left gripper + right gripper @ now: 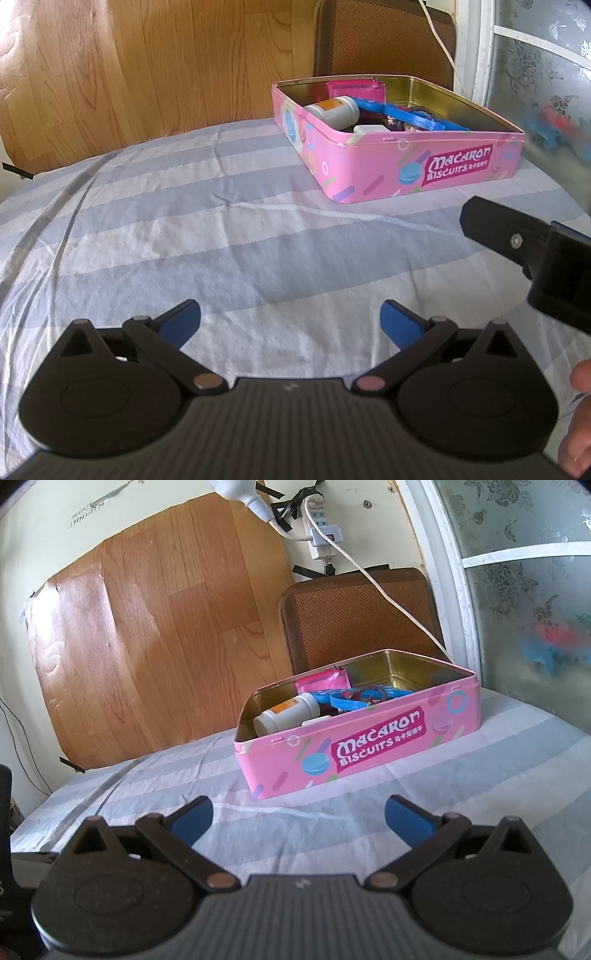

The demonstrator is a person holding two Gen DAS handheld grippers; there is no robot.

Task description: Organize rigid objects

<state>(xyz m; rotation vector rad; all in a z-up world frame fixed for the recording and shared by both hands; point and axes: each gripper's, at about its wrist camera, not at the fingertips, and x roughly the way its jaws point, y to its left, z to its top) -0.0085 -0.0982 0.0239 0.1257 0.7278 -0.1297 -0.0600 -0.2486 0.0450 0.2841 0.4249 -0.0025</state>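
Nearest in the left wrist view, the left gripper [290,323] is held low over the striped bedsheet [184,229], its blue-padded fingers [181,325] spread wide with nothing between them. Bare cloth lies ahead of it and to the left as far as the rounded far edge of the bed. At the right border of the same view part of the right gripper [517,240] is seen from the side, and a fingertip of the person's hand [581,380] shows below it.

In the right wrist view the right gripper is likewise seen with its fingers [192,823] parted wide and empty, a strip of open sheet separating them from the pink Macaron Biscuits tin [369,749].

The tin [461,168] stands lidless on the far right part of the bed, one corner turned toward the left gripper. Inside it are seen a white pill bottle [336,109] lying on its side, a blue plastic piece [402,114] laid across the middle, a small white container [369,129] against the near wall, and a pink pouch [354,88] at the far wall. A dark item under the blue piece is too obscured to be named with confidence.

Beyond the tin a brown woven cushion [358,620] leans upright. Only the right wrist view shows the power strip [319,524] taped to the wall above it, its white cable [388,594] dropping behind the tin. A wood-grain panel [166,627] covers the wall to the left, and a frosted floral window [524,590] closes the right side.
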